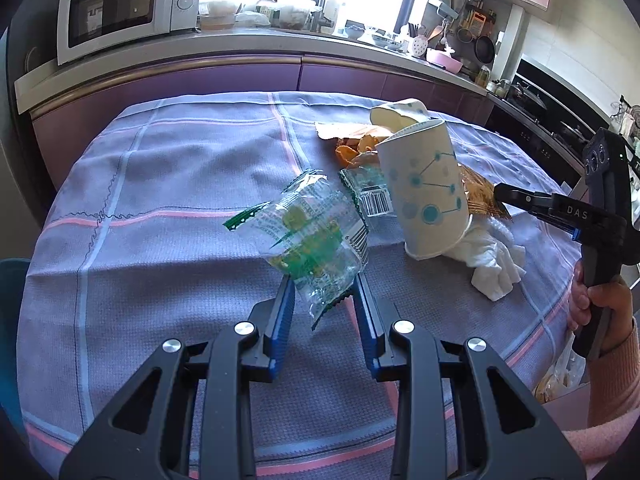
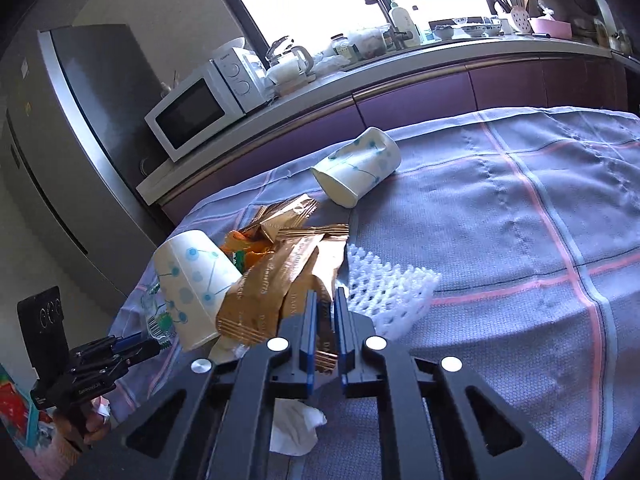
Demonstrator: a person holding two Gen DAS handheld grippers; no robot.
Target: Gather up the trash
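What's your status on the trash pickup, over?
Left gripper shut on clear wrapper. Right gripper shut on gold wrapper. Paper cup tilted against the pile.

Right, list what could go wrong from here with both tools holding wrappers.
1. The left tool pinches the clear green wrapper only by its lower end; the limp film could slip out on the way to the bin.
2. The right tool grips a gold wrapper that the tilted paper cup appears to lean on; lifting may topple the cup.
3. Tangled gold wrappers might drag out orange peel.
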